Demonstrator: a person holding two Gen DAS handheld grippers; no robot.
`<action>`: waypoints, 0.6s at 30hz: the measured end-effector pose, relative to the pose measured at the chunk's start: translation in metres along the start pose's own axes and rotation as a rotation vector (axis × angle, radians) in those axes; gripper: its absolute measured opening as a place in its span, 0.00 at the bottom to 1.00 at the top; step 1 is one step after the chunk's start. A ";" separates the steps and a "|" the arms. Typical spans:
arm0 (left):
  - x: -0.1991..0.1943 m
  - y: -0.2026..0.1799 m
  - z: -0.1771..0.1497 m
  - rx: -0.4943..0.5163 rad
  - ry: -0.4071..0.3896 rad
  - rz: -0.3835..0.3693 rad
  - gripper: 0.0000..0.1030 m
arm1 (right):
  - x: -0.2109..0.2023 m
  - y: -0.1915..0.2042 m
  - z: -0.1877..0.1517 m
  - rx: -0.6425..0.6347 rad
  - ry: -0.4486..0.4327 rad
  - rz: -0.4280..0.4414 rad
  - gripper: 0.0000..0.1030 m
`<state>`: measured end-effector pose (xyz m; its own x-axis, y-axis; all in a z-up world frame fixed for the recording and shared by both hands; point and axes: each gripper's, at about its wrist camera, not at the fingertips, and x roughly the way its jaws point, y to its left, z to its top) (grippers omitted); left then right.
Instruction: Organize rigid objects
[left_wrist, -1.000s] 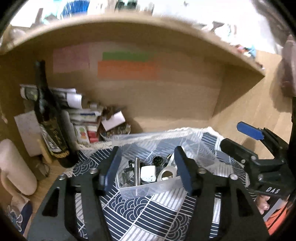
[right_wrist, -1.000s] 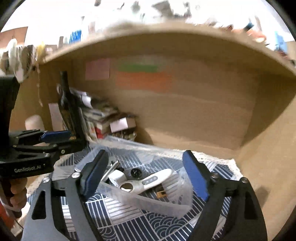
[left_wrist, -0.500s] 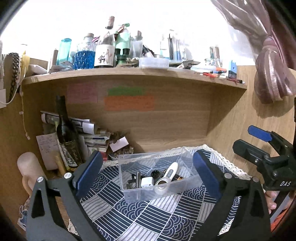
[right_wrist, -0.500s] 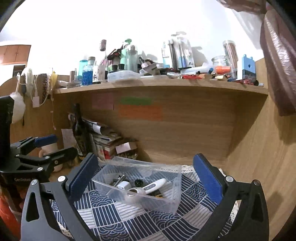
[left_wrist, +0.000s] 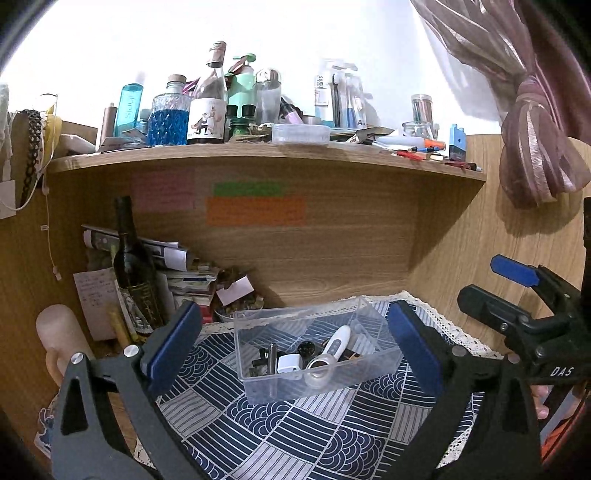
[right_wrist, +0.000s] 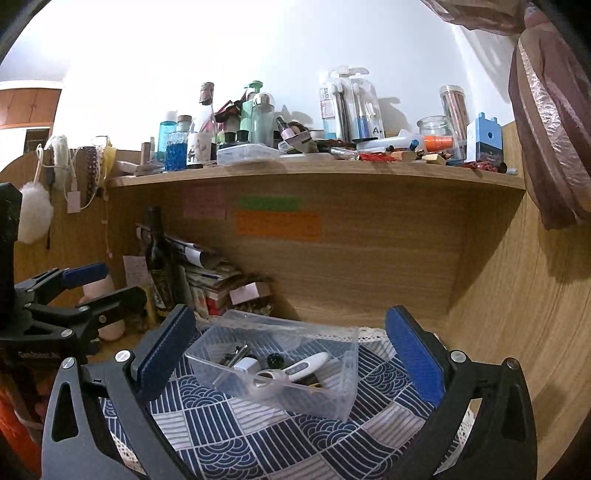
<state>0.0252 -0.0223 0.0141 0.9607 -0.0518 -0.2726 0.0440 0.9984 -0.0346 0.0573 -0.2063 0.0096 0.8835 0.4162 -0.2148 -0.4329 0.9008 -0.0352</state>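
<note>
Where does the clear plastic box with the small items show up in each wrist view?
Left wrist: the clear plastic box sits low and centre on the patterned cloth, framed by the open left gripper.
Right wrist: the box lies low and centre, turned corner-on, within the open right gripper.
Shared landmark: the orange note on the back panel above the box.

Your two views are sharp with no motion blur, white wall (left_wrist: 295, 44) blown out by strong glare up top, alcove under the shelf (left_wrist: 258, 155) dimmer and in its shade, curtain (right_wrist: 546, 147) casting a soft shadow, fisheye bending straight edges, black vignette at the corners.
</note>
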 end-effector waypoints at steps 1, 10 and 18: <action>0.000 0.000 0.000 0.000 0.001 0.000 0.99 | 0.000 0.000 0.000 0.000 0.000 -0.001 1.00; 0.004 0.002 0.000 -0.010 0.014 -0.013 0.99 | 0.001 -0.001 0.001 0.000 -0.001 0.001 1.00; 0.007 0.002 0.000 -0.005 0.015 -0.014 1.00 | 0.001 0.001 0.001 0.001 0.000 0.003 1.00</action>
<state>0.0323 -0.0211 0.0116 0.9560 -0.0662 -0.2860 0.0560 0.9975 -0.0437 0.0583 -0.2048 0.0097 0.8821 0.4192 -0.2150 -0.4356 0.8995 -0.0334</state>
